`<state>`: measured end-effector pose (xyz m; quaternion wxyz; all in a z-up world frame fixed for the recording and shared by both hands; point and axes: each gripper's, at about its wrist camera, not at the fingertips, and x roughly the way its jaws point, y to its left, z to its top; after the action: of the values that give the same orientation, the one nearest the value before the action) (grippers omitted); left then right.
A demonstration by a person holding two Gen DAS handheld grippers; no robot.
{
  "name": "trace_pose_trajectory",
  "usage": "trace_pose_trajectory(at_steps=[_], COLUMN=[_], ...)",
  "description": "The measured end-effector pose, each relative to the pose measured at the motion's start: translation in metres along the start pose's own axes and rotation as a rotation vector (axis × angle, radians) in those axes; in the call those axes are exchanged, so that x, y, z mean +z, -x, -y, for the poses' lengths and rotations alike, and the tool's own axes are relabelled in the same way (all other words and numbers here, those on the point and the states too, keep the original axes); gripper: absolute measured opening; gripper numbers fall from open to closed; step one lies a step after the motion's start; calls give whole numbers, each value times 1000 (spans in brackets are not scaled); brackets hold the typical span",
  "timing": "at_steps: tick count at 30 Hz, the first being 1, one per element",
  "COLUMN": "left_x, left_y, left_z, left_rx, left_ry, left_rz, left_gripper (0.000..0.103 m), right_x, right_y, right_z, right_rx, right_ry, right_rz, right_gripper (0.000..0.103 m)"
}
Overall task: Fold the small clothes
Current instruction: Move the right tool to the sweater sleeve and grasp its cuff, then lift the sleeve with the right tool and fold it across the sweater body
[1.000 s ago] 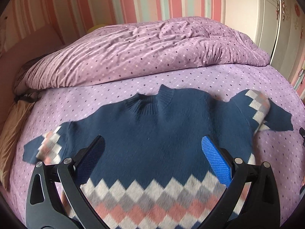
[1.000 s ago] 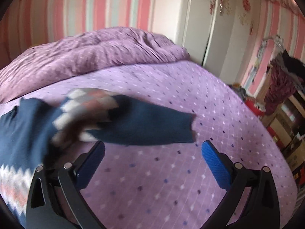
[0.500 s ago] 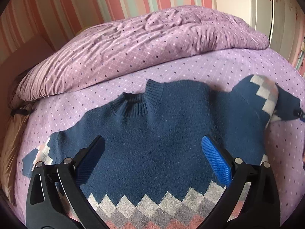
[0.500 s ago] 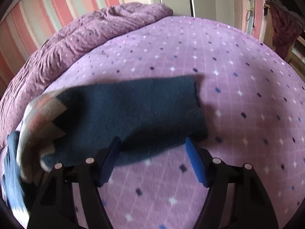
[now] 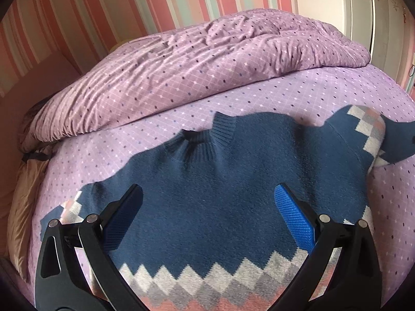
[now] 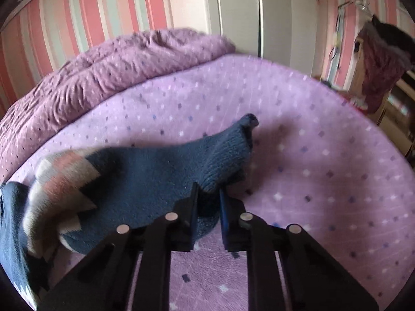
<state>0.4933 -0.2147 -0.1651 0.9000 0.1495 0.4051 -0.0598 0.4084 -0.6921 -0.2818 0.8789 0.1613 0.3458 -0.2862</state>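
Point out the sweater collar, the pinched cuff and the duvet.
Collar (image 5: pixel 199 142): left wrist view, ribbed neck.
Cuff (image 6: pixel 225 155): right wrist view, ribbed knit above the tongs.
Duvet (image 5: pixel 197 59): left wrist view, rumpled top.

Left wrist cam sits just behind its wide-spread fingers, angled down and close over the body of the navy sweater (image 5: pixel 220 202) spread on the purple bed sheet (image 5: pixel 181 119), facing the rumpled duvet (image 5: pixel 202 62) and striped wall (image 5: pixel 160 0). Right wrist cam has the same mount and downward tilt but sits further right, very close to the sweater's sleeve (image 6: pixel 160 171) at its fingertips, taking in more bare sheet, the white wardrobe (image 6: pixel 238 13) and hanging clothes (image 6: pixel 378 59) at far right. Overlap: that patterned sleeve, the sheet, duvet and striped wall.
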Motion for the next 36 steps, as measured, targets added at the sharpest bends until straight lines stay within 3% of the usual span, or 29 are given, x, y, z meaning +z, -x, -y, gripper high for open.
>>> trace_pose_trajectory(at_steps=[5,10,15,20,24,27,31,36], left_x=[3,0,-1,0,-4,-11,-24,-41], left_y=[10,17,24,38,46,52,56,54], left_z=[-22,-56,-90,-125,-152,-174,-207,-238], left_rx=[17,23,70,85,99,102,113,138], left_ry=[10,35,27,46,67,95,132,156], left_rz=[16,15,27,36,39,36,23,15], left_gripper=[100,100,100,100,100,100,100,100], right_x=[22,32,35,26,10,-21,-83,-163], right_y=[47,81,123,170,194,197,185,156], right_z=[-10,-52,-109,-183,-254,-317,-405,-479], right_rx=[-101,-82,19,184,359,488,561,547], right_ry=[57,132,156,195,272,341,410,443], right_rz=[123,160,193,193,125,27,-138,-317], right_gripper=[14,13,13,13,13,13,13,13])
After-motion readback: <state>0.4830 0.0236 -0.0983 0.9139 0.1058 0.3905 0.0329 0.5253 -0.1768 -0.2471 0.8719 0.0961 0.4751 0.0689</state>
